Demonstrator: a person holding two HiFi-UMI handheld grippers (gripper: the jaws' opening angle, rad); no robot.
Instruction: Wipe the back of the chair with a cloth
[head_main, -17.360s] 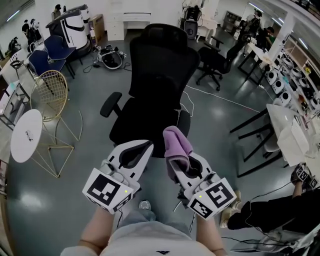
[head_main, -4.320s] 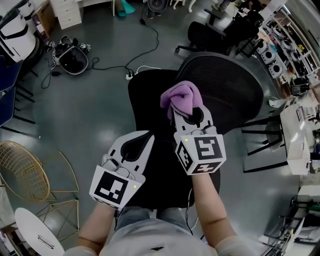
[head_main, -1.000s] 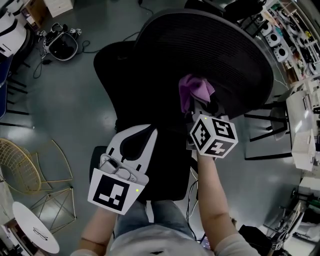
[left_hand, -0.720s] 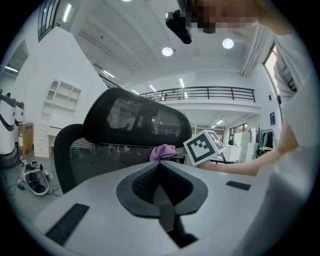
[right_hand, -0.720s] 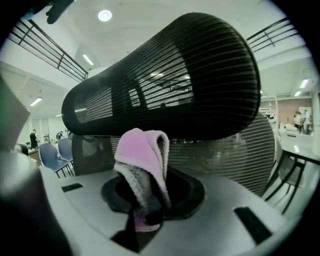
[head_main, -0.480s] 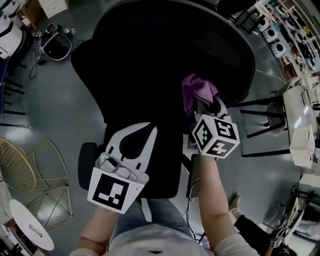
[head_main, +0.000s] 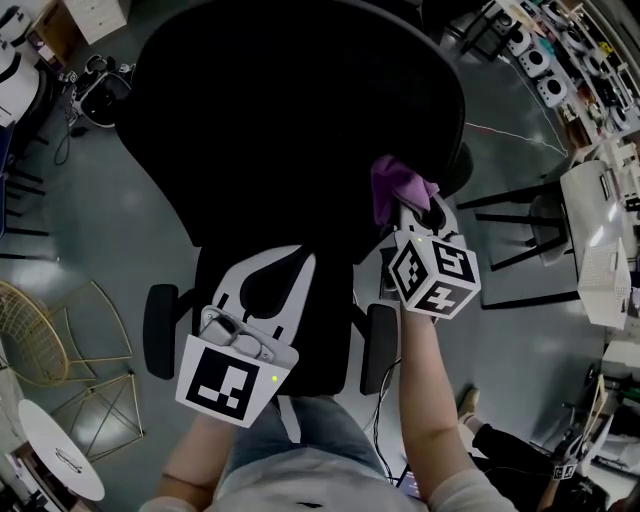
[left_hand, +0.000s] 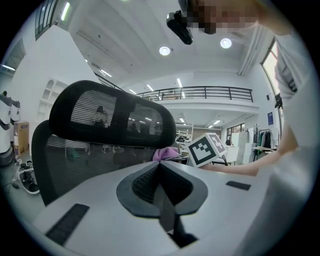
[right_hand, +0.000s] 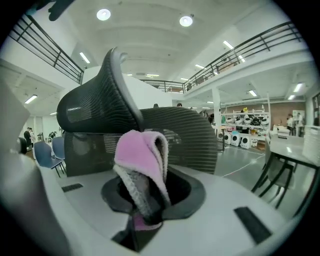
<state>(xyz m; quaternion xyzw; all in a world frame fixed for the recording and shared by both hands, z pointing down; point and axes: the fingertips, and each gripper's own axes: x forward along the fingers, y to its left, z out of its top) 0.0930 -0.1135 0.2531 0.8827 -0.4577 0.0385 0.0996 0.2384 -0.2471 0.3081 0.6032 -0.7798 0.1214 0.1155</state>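
A black mesh office chair (head_main: 290, 130) fills the head view, its backrest (right_hand: 185, 142) seen from behind and above, the headrest (left_hand: 110, 117) topping it. My right gripper (head_main: 412, 208) is shut on a pink cloth (head_main: 395, 187) folded over its jaws, held against the backrest's right side. The same cloth (right_hand: 142, 160) rises from the jaws in the right gripper view and peeks as a pink scrap (left_hand: 165, 154) in the left gripper view. My left gripper (head_main: 283, 270) is shut and empty, hovering over the seat (head_main: 320, 340) behind the backrest.
Two armrests (head_main: 160, 330) (head_main: 378, 348) flank the seat. A gold wire chair (head_main: 50, 330) and a round white table (head_main: 55, 465) stand at lower left. A desk with black legs (head_main: 590, 250) is at right. Cables and equipment (head_main: 95, 75) lie on the grey floor at upper left.
Over the last second the chair has slid left and down in the head view as the view moved over it. My right gripper and cloth stay on the backrest's right part; the left stays put.
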